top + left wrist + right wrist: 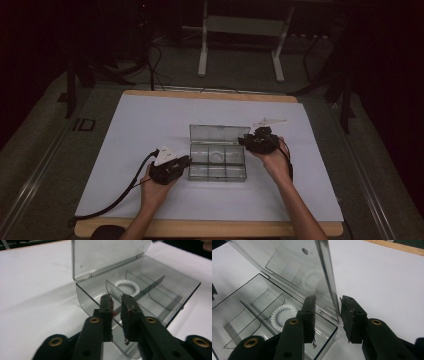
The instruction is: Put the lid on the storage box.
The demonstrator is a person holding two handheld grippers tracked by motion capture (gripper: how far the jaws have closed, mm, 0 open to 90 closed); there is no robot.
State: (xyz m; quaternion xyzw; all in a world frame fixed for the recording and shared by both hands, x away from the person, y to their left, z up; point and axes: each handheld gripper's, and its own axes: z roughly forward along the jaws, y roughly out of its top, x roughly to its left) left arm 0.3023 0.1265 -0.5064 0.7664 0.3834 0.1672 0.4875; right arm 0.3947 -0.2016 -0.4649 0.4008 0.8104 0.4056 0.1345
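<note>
A clear plastic box [218, 160] with inner dividers sits near the middle of the white table [150, 125], its hinged lid [219, 133] raised upright along the far edge. A white coiled hair tie [126, 286] lies flat in one of the middle compartments, and it shows in the high view as a pale ring [217, 157].

Left claw [188, 161]: held in the person's left hand at the box's left end. In the left gripper view [116, 305] the two jaws stand close together with a narrow gap, straddling the box's near wall. The red-stained pads [128, 312] sit just beside the wall; whether they press on it cannot be told.

Right claw [245, 140]: held in the person's right hand at the box's right far corner, beside the lid. In the right gripper view [327, 315] the jaws stand apart, one on each side of the lid's side edge. A visible gap remains between the edge and the pad on the outer side, so the lid is bracketed, not clamped.

A small white part [270, 121] lies on the table just beyond the right claw, apart from the box.
</note>
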